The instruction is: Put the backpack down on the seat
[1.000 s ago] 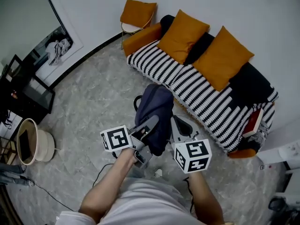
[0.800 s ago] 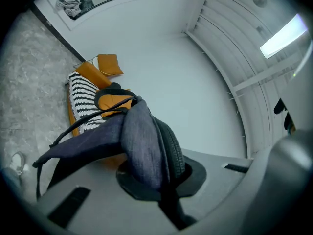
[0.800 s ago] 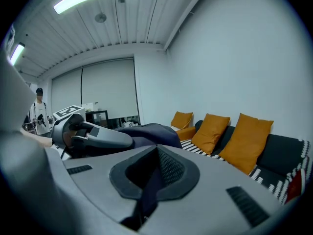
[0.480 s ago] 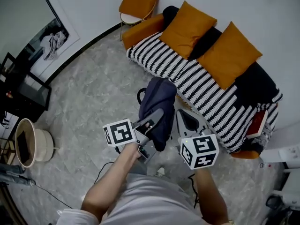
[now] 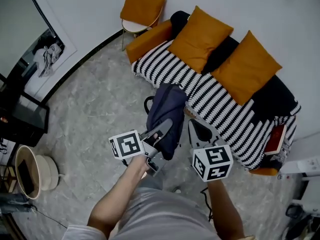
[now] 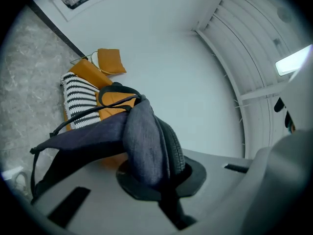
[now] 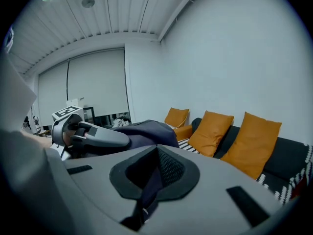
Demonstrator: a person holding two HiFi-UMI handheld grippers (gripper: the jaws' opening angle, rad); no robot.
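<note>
Backpack [image 5: 168, 109], dark blue, hangs in the air above the grey floor [image 5: 95, 109], just in front of the striped sofa [image 5: 215, 104] and not yet on its seat. Left tongs [image 6: 159, 180] are clamped on a fold of its cloth. Right tongs [image 7: 154, 175] are pinched on one of its dark straps. Orange cushions [image 5: 201, 38] lean against the sofa back.
</note>
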